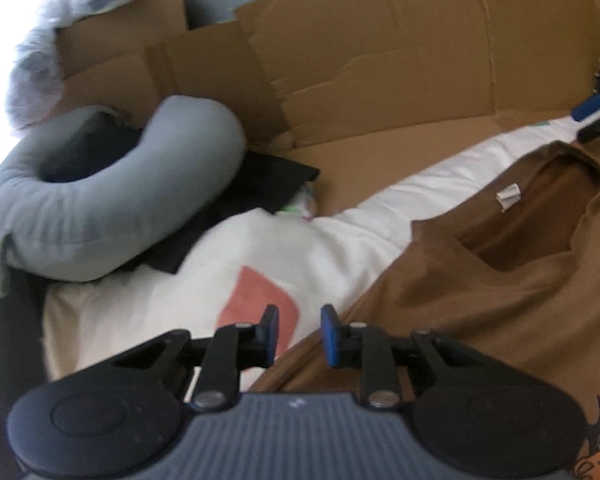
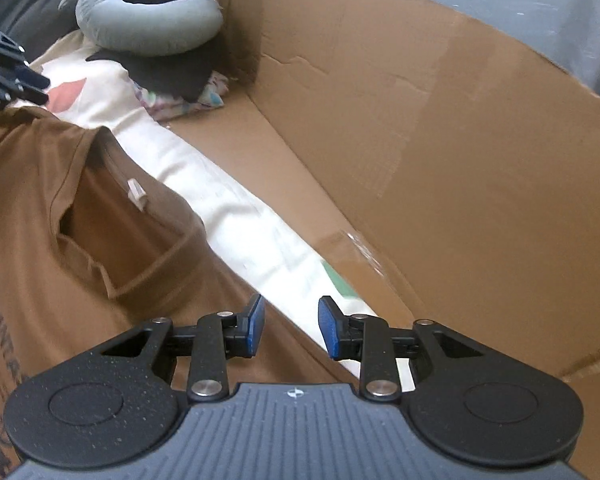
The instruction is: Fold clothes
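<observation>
Two grippers, left gripper (image 1: 299, 334) and right gripper (image 2: 291, 326), both with jaws apart, nothing held. Brown T-shirt (image 1: 500, 300) lies spread, collar up, on white sheet (image 1: 340, 240). Soft, light, limp cloth: you pinch shoulder seams. Cardboard wall (image 2: 420, 120) close; grey neck pillow (image 1: 100, 200) beside.

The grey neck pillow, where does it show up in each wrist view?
Left wrist view: grey neck pillow at middle left, lying on dark fabric.
Right wrist view: it sits at top left.
Shared landmark: the brown shirt's white neck tag.
</observation>
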A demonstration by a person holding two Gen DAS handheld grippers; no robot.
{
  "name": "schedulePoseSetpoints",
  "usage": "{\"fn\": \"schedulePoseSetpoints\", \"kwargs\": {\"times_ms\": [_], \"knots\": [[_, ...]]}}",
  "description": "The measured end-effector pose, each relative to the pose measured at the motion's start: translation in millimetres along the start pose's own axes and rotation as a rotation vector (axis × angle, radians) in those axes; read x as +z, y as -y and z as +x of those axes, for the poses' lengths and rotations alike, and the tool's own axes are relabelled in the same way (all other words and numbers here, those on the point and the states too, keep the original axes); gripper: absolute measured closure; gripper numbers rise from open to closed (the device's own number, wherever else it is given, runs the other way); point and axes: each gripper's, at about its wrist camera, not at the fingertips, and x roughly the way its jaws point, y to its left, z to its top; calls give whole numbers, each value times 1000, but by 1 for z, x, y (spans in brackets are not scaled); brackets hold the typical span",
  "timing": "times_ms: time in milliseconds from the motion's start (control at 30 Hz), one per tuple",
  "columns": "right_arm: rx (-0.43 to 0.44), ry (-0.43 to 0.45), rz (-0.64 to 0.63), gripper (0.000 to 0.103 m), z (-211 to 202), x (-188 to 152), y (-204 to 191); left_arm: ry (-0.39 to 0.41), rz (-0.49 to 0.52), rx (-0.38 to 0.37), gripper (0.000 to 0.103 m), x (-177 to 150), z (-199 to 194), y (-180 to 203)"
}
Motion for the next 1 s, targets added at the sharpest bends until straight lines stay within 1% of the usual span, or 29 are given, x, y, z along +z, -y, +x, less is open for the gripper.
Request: {"fn": "schedulePoseSetpoints", "kwargs": {"times_ms": [133, 200, 300, 433, 567, 867, 1000], "knots": [[57, 15, -7, 67, 14, 7, -6, -6, 30, -28, 77, 2, 16, 10], [81, 13, -14, 67, 18, 7, -9, 5, 42, -48, 78, 3, 18, 14], [107, -4, -32, 67, 23, 5, -13, 24, 77, -80, 78, 5, 16, 24], [126, -29, -54, 66, 26, 5, -14, 13, 117, -117, 77, 5, 23, 39], [150, -41, -70, 66, 28, 7, -12, -3, 142, -97, 77, 5, 34, 51], [153, -62, -111, 66, 40, 11, -19, -32, 138, -110, 76, 15, 47, 58], [147, -62, -175, 67, 43, 15, -28, -45, 141, -118, 77, 19, 53, 61]]}}
